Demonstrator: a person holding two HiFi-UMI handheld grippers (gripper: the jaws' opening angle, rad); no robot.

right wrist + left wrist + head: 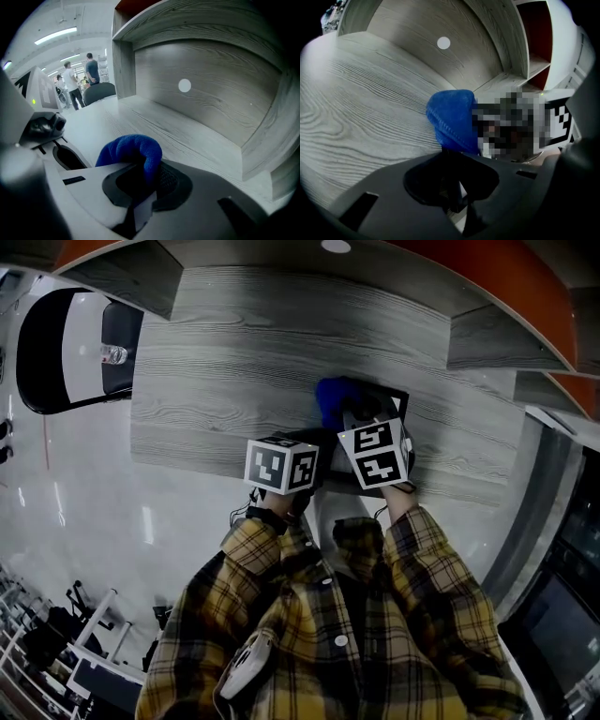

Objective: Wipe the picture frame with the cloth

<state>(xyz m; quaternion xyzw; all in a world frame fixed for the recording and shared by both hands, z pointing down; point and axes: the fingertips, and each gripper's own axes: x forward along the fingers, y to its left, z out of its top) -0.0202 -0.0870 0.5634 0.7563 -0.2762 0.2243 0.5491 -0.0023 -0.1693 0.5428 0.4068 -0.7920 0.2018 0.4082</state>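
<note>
Both forearms, in the sleeves of a yellow plaid shirt (337, 634), reach forward and come close together over the near edge of the grey wood-grain table (206, 381). The marker cubes of the two tools sit almost side by side, the left cube (281, 465) slightly nearer the body than the right cube (377, 454).

The right gripper (140, 174) points toward the back panel of the desk, and its jaws are clamped on a fold of the blue cloth (133, 150), which bulges up and out above them. The left gripper (452, 180) has its jaws drawn narrow around a thin dark edge (as far as its own view shows, the border of the picture frame (398, 399)).

The frame lies on the table just beyond the two tools, with the cloth pressed against its left part. From the head, the cubes and the cloth cover most of the frame, leaving only its far right corner and a strip of grey picture. In the left gripper view the picture itself is blotted out, and the frame's lower edge disappears behind the gripper's body. The fingertips of both tools are hidden from the head view by the cubes (only the gripper views show them).
</note>
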